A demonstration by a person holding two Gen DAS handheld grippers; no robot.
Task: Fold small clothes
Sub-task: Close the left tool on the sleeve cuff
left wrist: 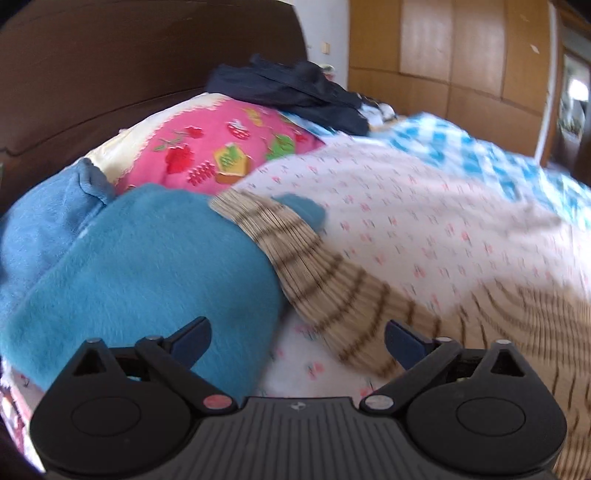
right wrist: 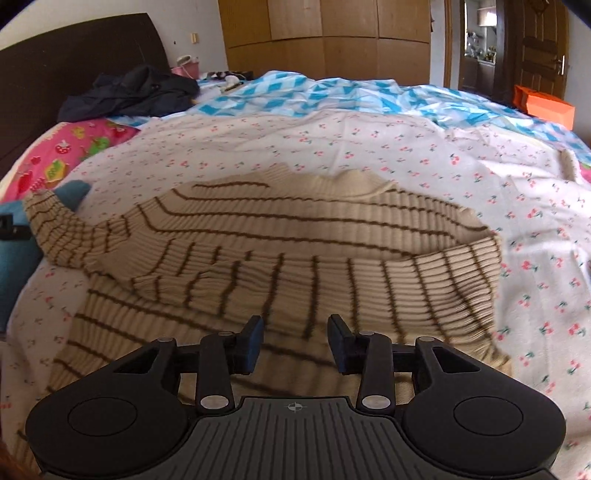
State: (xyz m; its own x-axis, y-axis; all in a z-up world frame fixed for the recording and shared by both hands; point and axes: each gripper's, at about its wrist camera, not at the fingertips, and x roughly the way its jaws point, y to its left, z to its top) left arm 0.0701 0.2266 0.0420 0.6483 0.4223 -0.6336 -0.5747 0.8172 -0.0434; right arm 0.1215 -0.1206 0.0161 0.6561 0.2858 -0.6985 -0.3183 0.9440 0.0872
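Note:
A beige knit sweater with brown stripes (right wrist: 280, 251) lies partly folded on the cherry-print sheet (right wrist: 517, 229). One sleeve lies across its body and the other stretches left. My right gripper (right wrist: 295, 341) is open and empty, just above the sweater's near hem. My left gripper (left wrist: 297, 338) is wide open and empty, above the sheet between a blue fleece garment (left wrist: 147, 273) and the stretched sleeve (left wrist: 314, 269). The blue fleece also shows at the left edge of the right wrist view (right wrist: 22, 243).
A pink strawberry-print pillow (left wrist: 229, 147) and a dark jacket (left wrist: 291, 88) lie near the brown headboard (left wrist: 110, 62). A blue checked duvet (right wrist: 332, 92) covers the far side of the bed. An orange box (right wrist: 546, 103) stands at the far right. Wooden wardrobes (right wrist: 332, 33) stand behind.

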